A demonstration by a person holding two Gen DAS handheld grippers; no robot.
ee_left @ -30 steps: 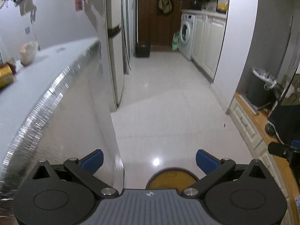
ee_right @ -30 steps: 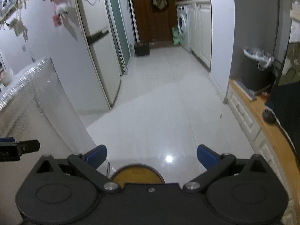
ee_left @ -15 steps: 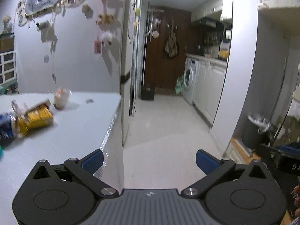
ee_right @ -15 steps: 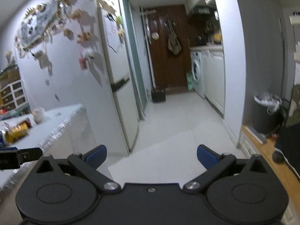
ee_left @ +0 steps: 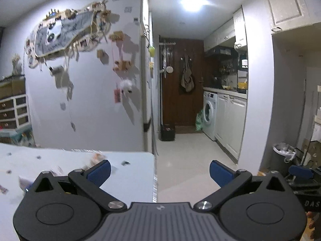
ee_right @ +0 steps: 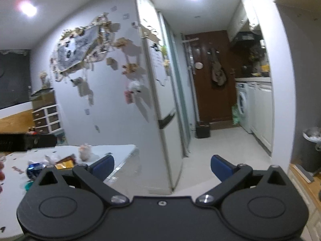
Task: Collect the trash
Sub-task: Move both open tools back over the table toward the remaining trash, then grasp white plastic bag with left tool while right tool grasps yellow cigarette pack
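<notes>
A home kitchen area seen from 2 handheld grippers, both held up at about table height and facing a hallway.

The left gripper (ee_left: 159, 169) has its jaws spread wide with nothing between them. Its left blue fingertip (ee_left: 99, 172) sits over a white table (ee_left: 130, 172); its right one is over the pale floor (ee_left: 186, 156). Blurred scraps of trash (ee_left: 96, 158) lie on the table just beyond the left fingertip, too smeared to identify.

The right gripper (ee_right: 162, 165) also has its jaws wide apart and empty. From this view the trash is clearer, clustered on the table (ee_right: 112, 150) to the left of the gripper: a crumpled pinkish wad (ee_right: 85, 151), a yellow and brown snack wrapper (ee_right: 67, 161), a whitish crumpled piece (ee_right: 52, 158), and a crushed blue can (ee_right: 35, 168) nearest the camera. None of it touches either gripper.

Beyond the table stands a white refrigerator (ee_right: 158, 104) with magnets and notes on it. The wall to its left carries a large decorated hanging (ee_left: 60, 34). The hallway ends at a dark wooden door (ee_left: 182, 84), with a front-loading washing machine (ee_left: 209, 115) to its right. A grey lined trash bin (ee_left: 282, 156) stands on the floor far right, well apart from the table.
</notes>
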